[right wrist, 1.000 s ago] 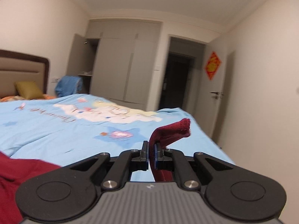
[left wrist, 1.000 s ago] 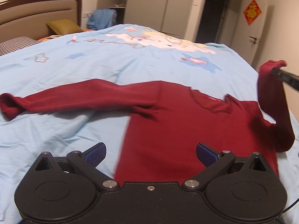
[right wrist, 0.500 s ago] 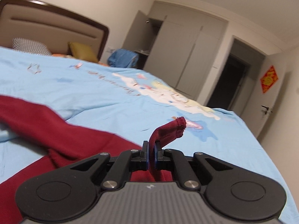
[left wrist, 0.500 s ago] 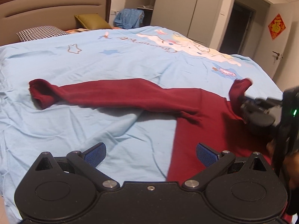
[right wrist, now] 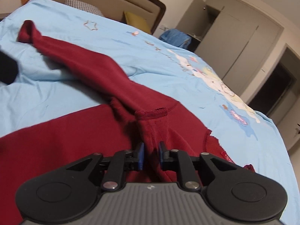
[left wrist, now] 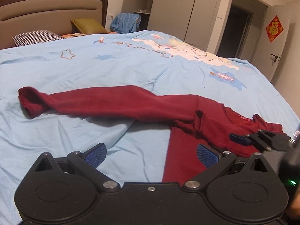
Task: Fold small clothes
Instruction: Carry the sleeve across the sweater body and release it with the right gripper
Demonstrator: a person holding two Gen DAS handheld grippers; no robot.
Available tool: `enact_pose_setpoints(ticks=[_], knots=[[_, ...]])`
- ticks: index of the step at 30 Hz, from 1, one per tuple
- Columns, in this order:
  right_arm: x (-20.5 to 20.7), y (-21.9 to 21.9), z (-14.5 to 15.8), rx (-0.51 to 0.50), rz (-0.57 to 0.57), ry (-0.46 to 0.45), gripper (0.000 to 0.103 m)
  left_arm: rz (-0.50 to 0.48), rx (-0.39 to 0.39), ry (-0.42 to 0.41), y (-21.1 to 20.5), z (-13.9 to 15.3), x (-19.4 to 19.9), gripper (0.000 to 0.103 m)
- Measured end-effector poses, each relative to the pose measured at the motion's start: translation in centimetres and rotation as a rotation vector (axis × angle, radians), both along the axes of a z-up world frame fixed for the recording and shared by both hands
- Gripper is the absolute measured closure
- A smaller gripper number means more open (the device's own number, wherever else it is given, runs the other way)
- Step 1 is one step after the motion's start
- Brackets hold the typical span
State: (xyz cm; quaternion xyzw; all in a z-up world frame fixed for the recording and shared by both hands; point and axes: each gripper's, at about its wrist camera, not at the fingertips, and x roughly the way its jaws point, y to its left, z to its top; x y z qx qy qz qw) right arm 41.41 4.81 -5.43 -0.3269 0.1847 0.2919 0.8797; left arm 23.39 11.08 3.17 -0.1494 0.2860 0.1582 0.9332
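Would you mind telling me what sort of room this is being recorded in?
A bedroom, most likely: a bed with a light blue cartoon-print sheet, a padded headboard with pillows, and tall wardrobe doors beside a doorway.

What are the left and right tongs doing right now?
Left tongs: open, holding nothing.
Right tongs: jaws opening, red sleeve between them, pads no longer pressing it.

A checked pillow (left wrist: pixel 35 37) and olive cushion (left wrist: pixel 88 25) lie against the headboard (left wrist: pixel 46 7).
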Motion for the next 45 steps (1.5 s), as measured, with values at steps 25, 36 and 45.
enact_pose_setpoints(ticks=[25, 36, 45], knots=[[5.3, -33.1, 1.6, 0.765, -0.670, 0.319, 0.013, 0.002, 0.092, -0.010, -3.9, -9.1, 12.9, 0.000], [10.4, -34.8, -0.1, 0.892, -0.679, 0.425, 0.083, 0.004, 0.106, -0.016, -4.2, -9.1, 12.8, 0.000], [6.8, -32.2, 2.5, 0.590, -0.752, 0.171, 0.095, -0.013, 0.113, -0.019, -4.3, -9.2, 12.9, 0.000]])
